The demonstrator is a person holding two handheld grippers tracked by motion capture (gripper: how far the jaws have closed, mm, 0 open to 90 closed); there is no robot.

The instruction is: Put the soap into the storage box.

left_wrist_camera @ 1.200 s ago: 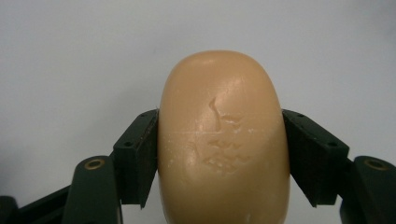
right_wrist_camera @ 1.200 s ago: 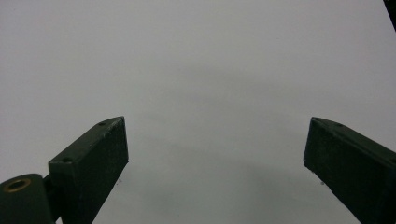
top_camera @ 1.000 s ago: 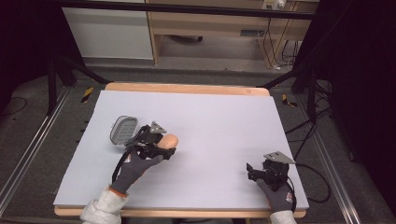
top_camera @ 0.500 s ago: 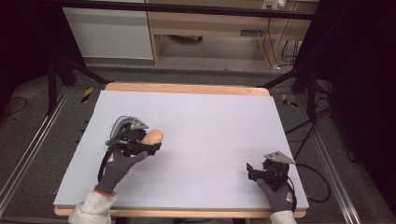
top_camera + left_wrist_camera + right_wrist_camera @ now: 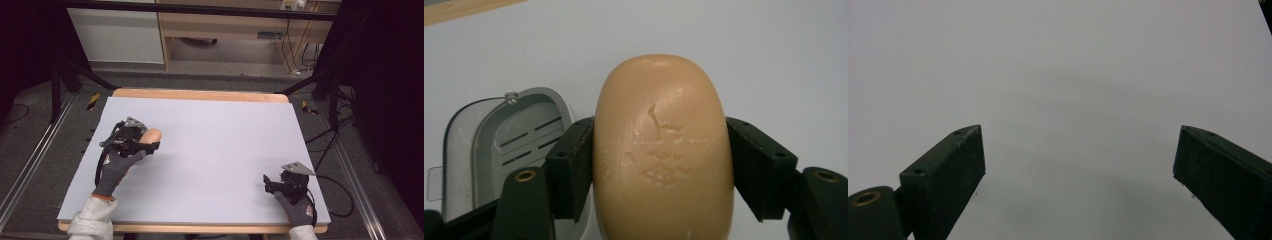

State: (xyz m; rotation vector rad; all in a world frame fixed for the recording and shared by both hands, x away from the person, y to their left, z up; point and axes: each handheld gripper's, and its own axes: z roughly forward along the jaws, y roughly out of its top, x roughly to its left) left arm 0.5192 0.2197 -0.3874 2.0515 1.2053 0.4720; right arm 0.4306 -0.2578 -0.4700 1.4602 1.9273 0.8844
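A tan oval soap bar [image 5: 663, 150] is clamped between the black jaws of my left gripper [image 5: 663, 170], which is shut on it. In the high view the soap [image 5: 151, 135] pokes out of the left gripper [image 5: 148, 142] at the table's left side. Just to its left in the left gripper view lies an open grey slotted soap case [image 5: 519, 135], partly behind a jaw. My right gripper [image 5: 267, 182] rests near the front right corner. Its jaws stand wide apart over bare table, so the right gripper [image 5: 1078, 150] is open and holds nothing.
The pale lilac table top [image 5: 225, 135] has a wooden rim [image 5: 200, 94] at the far edge. Dark frame legs and cables stand around the table, and a wooden shelf unit [image 5: 225, 30] is behind it.
My left gripper has carried the soap leftward and a little farther away, over the grey case, which it now covers in the high view. The right gripper has stayed still.
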